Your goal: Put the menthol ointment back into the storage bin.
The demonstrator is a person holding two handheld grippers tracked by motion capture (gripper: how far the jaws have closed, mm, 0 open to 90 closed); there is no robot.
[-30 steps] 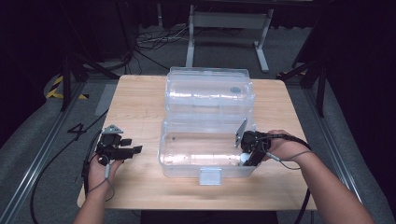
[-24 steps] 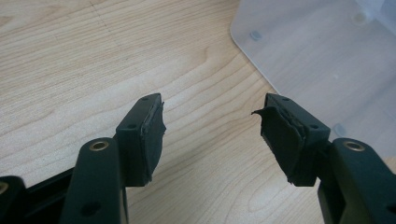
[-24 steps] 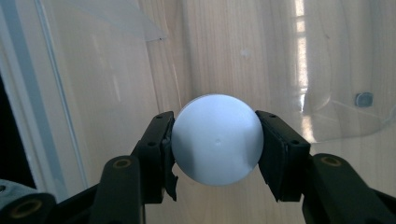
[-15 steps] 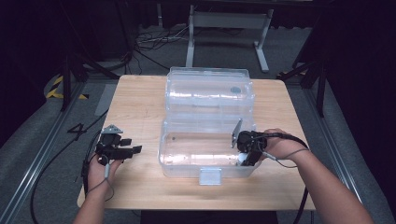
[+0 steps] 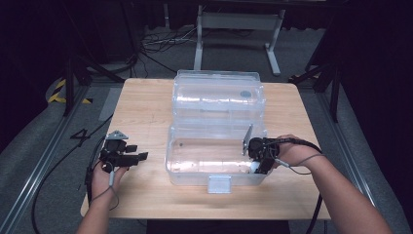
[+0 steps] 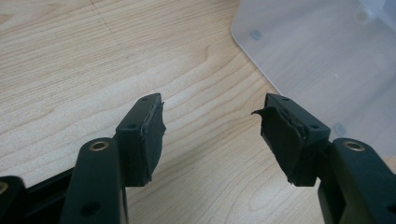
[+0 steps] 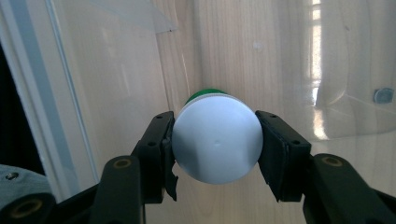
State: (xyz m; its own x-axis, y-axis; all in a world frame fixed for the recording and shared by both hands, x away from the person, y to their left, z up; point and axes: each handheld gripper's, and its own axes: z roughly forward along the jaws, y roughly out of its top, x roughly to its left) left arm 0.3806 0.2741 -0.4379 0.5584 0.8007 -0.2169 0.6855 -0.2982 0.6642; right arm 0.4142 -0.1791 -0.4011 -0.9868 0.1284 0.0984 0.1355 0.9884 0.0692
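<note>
A dark numeral "4" (image 5: 81, 137) stands on the grey floor strip at about nine o'clock from the light wooden table (image 5: 146, 112), just off its left edge. No other text or label reads clearly.

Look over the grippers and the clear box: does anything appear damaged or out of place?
Yes: the left gripper has worn pads, the rubber torn and peeling at the edges. The right gripper is shut on a white-capped bottle inside the open clear box. Nothing is spilled.

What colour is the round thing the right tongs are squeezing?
White bottle, with green peeking behind; clearest in the right gripper view.
</note>
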